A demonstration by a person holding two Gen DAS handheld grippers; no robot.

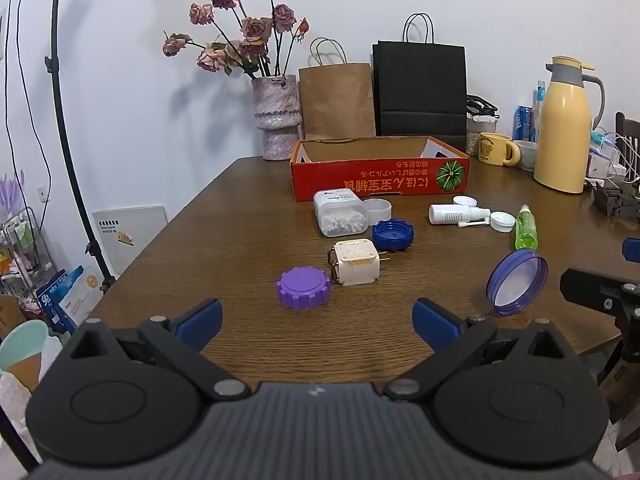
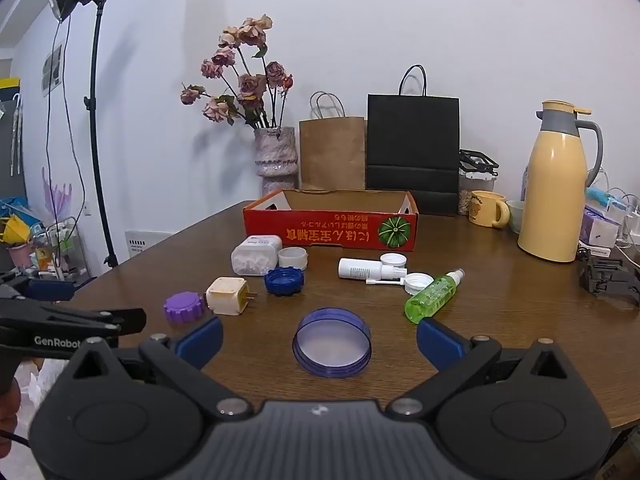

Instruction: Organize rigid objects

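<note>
Loose items lie on the wooden table in front of an open red cardboard box [image 1: 380, 178] [image 2: 330, 227]. They are a purple ridged cap [image 1: 304, 288] [image 2: 185, 307], a cream plug adapter [image 1: 356, 262] [image 2: 227, 295], a dark blue cap [image 1: 393, 235] [image 2: 284, 281], a clear cotton-swab box [image 1: 340, 212] [image 2: 256, 255], a white spray bottle [image 1: 456, 213] [image 2: 366, 269], a green bottle [image 1: 526, 228] [image 2: 434, 297] and a translucent purple lid [image 1: 517, 287] [image 2: 331, 342]. My left gripper [image 1: 318, 322] is open and empty, just short of the purple cap. My right gripper [image 2: 320, 338] is open and empty, its jaws either side of the purple lid.
A vase of dried roses [image 1: 276, 116], a brown bag [image 1: 338, 98] and a black bag [image 1: 420, 88] stand behind the box. A yellow thermos [image 1: 564, 128] [image 2: 554, 184], a yellow mug [image 1: 496, 149] and cables crowd the right. A light stand [image 2: 96, 128] is left.
</note>
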